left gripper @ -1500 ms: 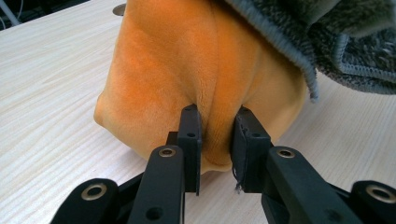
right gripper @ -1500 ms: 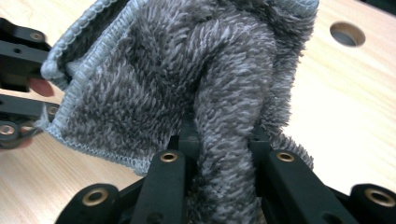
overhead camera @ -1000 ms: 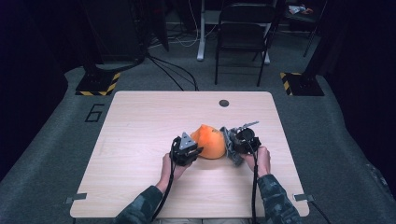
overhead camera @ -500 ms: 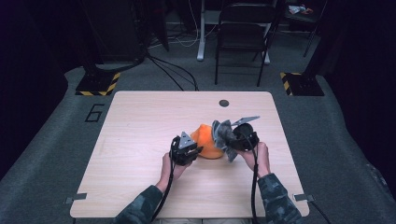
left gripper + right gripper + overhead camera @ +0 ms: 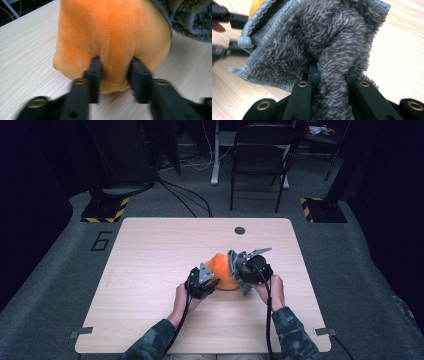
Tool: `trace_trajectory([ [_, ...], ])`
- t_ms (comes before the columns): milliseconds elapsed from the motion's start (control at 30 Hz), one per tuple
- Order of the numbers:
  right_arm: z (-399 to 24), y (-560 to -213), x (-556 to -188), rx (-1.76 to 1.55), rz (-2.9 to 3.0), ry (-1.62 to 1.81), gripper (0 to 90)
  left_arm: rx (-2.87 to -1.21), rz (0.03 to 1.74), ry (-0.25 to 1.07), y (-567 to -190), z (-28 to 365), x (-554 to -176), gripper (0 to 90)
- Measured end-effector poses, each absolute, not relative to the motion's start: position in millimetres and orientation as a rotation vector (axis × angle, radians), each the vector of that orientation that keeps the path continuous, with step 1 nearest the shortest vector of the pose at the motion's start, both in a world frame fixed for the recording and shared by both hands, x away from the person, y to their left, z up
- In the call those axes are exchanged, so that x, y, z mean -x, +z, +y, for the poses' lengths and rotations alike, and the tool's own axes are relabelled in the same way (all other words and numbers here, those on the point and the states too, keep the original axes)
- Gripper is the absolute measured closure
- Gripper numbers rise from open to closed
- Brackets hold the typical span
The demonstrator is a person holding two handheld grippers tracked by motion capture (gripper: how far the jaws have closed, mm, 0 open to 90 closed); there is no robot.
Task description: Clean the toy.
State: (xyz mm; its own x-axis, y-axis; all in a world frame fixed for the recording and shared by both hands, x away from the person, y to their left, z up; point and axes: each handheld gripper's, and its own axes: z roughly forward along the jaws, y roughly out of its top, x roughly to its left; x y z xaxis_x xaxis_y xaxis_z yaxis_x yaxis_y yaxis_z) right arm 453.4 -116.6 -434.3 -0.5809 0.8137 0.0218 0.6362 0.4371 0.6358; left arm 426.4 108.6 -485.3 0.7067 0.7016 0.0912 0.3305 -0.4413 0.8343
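Keep your left gripper [image 5: 113, 72] pinching the orange cloth [image 5: 112, 37] steady; your right gripper [image 5: 329, 75], clamped on the grey towel [image 5: 312, 37], should peel it gently toward the table's [image 5: 150, 250] right edge.

Camouflage sleeves [image 5: 295, 340]; black hand-held gripper [image 5: 201, 282] with brass screws, trailing cable.

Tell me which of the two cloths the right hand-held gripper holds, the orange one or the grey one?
The grey cloth, fluffy with a stitched edge. The right hand-held gripper pinches a fold of it. The smooth orange cloth is in the left hand-held gripper.
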Motion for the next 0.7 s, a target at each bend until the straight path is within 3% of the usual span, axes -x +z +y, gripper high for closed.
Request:
trace_trajectory([
  [133, -119, -429, -453, -1.251, 2.388, 0.895, 75.6, -2.003, 0.822, 0.524, -479, 109, -426, 80.2],
  [433, -114, -389, -435, -1.153, 2.296, 1.045, 75.6, -1.955, 0.882, 0.425, -465, 111, -423, 80.8],
  [700, -90, -418, -443, -1.130, 2.351, 0.926, 75.6, -1.960, 0.896, 0.407, -474, 116, -428, 80.3],
])
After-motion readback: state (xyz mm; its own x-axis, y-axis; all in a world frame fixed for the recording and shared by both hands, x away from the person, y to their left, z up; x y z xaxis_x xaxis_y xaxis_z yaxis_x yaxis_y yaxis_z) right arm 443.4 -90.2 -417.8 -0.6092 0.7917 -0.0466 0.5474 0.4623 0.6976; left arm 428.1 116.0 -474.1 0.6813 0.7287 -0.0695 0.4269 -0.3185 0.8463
